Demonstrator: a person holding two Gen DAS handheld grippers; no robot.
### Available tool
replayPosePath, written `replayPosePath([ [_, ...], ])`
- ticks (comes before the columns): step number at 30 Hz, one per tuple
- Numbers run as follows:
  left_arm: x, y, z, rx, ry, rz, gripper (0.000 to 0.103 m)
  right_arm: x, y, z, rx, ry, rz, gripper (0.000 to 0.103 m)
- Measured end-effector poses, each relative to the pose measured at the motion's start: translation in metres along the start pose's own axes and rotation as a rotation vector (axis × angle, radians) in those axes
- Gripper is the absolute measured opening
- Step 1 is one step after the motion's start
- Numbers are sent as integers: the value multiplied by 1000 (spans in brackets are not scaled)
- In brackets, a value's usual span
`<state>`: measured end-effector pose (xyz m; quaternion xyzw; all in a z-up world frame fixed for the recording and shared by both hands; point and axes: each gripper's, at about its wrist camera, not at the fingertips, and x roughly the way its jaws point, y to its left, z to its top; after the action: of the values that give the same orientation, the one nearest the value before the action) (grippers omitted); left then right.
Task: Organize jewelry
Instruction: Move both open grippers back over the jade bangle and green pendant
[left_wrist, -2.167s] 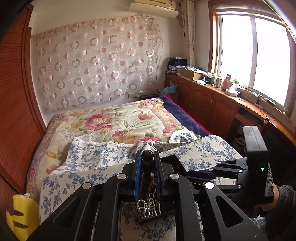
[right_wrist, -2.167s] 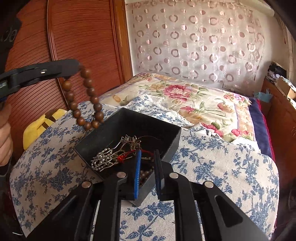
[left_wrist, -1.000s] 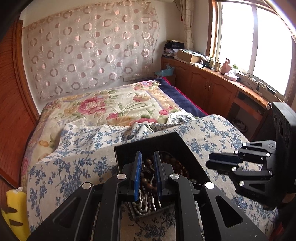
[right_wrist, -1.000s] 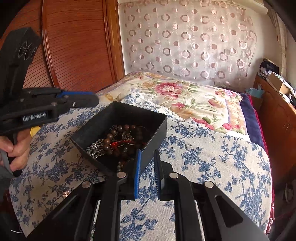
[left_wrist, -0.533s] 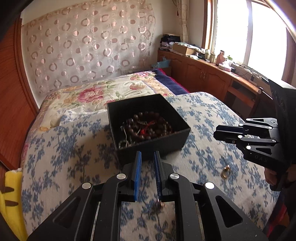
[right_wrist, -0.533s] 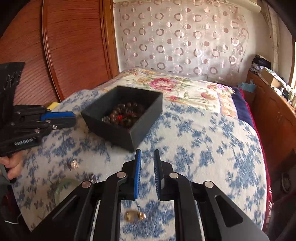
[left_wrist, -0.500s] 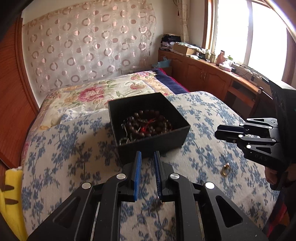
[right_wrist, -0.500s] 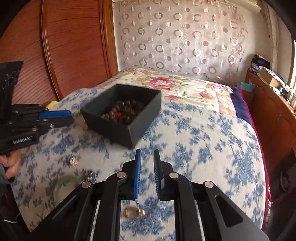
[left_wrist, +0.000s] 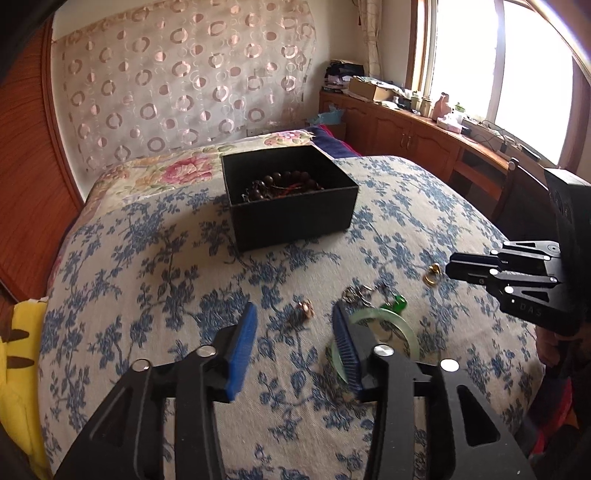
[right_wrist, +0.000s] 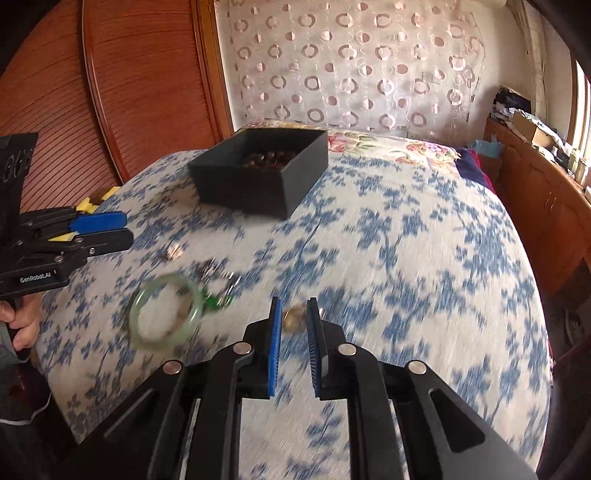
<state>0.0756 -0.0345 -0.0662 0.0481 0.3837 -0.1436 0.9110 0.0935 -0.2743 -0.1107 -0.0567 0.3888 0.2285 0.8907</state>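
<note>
The black box (left_wrist: 291, 199) stands on the blue-flowered cloth (left_wrist: 147, 266) and holds a dark bead bracelet (left_wrist: 284, 182). Loose pieces lie on the cloth nearer the cameras: a pale green bangle (right_wrist: 168, 310), a small green pendant (left_wrist: 397, 303) touching it, a tangle of fine metal rings (left_wrist: 360, 293), a small copper-toned ring (left_wrist: 306, 309) and a gold ring (left_wrist: 431, 276). The left gripper (left_wrist: 293, 338) is spread wide and empty, the copper-toned ring just ahead between its fingers. The right gripper (right_wrist: 293, 325) is narrowly parted, empty, with the gold ring just beyond its tips. Judgement: the rings are light, hard and slippery on soft cloth; pinch across the band. The bangle is rigid, likely brittle; grip its rim, avoid dropping. The chain tangle is limp and may snag.
</note>
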Motion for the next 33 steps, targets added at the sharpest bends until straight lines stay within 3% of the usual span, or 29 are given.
replayPosePath([
  [2,-2,-5,-4,14,-2,0,68,-5,5,-9,-11,-2,-12,15],
  [6,1,-13,-9,24,9,-9,74,-13,8,-22,9,-10,-5,28],
  [11,13,-26,-16,45,54,-30,81,-20,9,-34,20,-11,-6,30],
  [14,21,-33,-19,54,81,-48,82,-25,8,-39,23,-18,-15,39],
  [20,28,-49,-20,87,100,-83,82,-23,4,-44,28,-12,-23,39],
  [31,45,-60,-19,130,142,-58,82,-28,-5,-41,39,-25,-41,39],
  [33,42,-59,-20,133,132,-61,71,-28,-4,-39,32,-27,-40,39],
])
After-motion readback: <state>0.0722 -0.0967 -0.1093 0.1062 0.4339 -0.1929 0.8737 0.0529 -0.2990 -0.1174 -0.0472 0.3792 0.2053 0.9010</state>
